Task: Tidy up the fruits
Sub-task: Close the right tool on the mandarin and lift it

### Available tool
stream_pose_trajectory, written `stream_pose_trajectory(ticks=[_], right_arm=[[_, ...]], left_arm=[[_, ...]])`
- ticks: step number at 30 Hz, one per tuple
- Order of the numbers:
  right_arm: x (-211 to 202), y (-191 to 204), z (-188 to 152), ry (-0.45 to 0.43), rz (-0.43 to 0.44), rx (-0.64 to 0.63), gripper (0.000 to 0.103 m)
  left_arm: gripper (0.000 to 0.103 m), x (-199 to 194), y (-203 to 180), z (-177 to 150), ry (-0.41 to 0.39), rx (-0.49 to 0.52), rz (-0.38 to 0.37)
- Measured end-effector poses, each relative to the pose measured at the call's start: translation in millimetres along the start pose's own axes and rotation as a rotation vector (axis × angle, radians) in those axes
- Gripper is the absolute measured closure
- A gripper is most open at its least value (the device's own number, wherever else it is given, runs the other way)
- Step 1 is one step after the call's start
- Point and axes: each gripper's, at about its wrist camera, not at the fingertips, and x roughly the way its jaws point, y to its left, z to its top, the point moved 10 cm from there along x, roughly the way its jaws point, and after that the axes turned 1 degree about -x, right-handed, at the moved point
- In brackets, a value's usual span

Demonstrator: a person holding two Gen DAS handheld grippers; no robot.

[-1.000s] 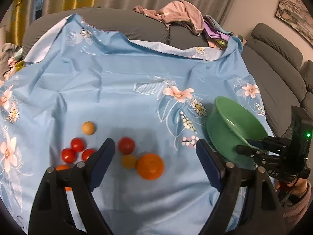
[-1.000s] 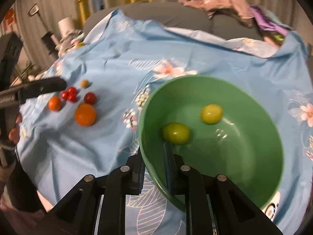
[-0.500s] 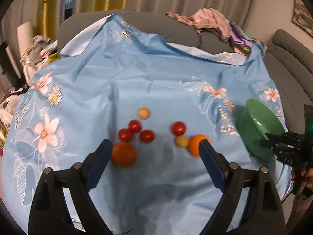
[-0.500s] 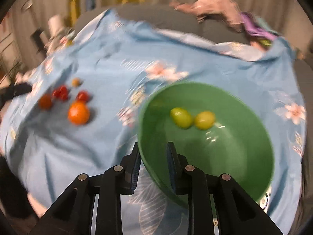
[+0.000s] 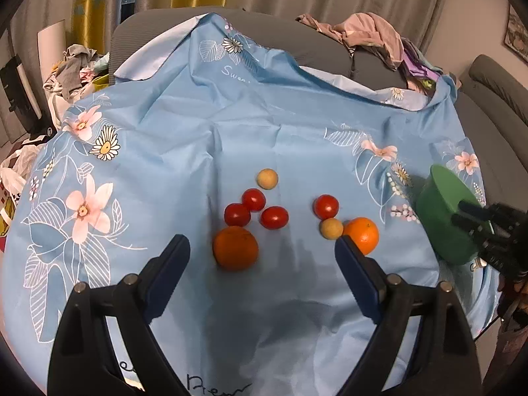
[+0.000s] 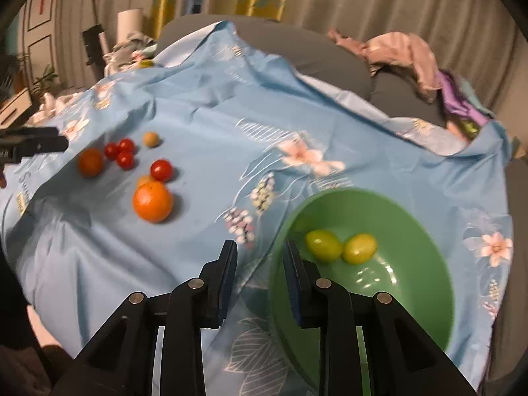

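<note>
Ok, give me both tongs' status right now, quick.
Left tongs: wide open, empty, above the fruit on the cloth.
Right tongs: around the green bowl rim with a gap visible, so open.

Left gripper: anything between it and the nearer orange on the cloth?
Nothing visible. The left gripper hangs open above the blue cloth, and the orange lies just ahead between its fingers. The red tomatoes sit beyond the orange, not in the path.

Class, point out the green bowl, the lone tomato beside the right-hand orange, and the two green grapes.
green bowl (image 6: 425,231): right wrist view, inner wall.
lone tomato (image 5: 326,206): left wrist view, centre.
green grapes (image 6: 323,246): right wrist view, left grape's middle.
</note>
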Motion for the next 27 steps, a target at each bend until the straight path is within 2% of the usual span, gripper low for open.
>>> stream_pose_trajectory(ticks=[2,3,8,13,20,24,27], right_arm=[[-6.1,9.9,8.9,-0.038,0.042,0.004,0.076],[-8.4,23.3,13.1,-0.055,0.114,0.012,0.075],[8.5,72.0,16.1,-0.032,0.314,0.037,0.075],[43.6,91.5,11.3,0.022,0.336,0.080,0.075],[67.2,100.3,20.8,0.038,0.338,0.098,0.075],[75.4,109.8,24.7,0.043,0.345,0.071,0.056],[84.7,111.7,25.0,0.070,0.335,0.067,0.055]], left_arm=[[0.013,3.1,-0.4,-3.2,0.012,0.010,-0.002],[0.013,4.4,-0.6,-5.6,0.017,0.020,-0.001],[0.013,10.7,-0.4,-19.8,0.044,0.070,-0.001],[0.014,17.1,0.8,-22.1,0.050,0.084,-0.029],[0.015,40.2,2.1,-20.4,0.076,0.132,-0.006],[0.015,50.0,4.6,-23.1,0.099,0.154,0.000],[0.015,55.0,8.4,-24.5,0.111,0.149,0.000]])
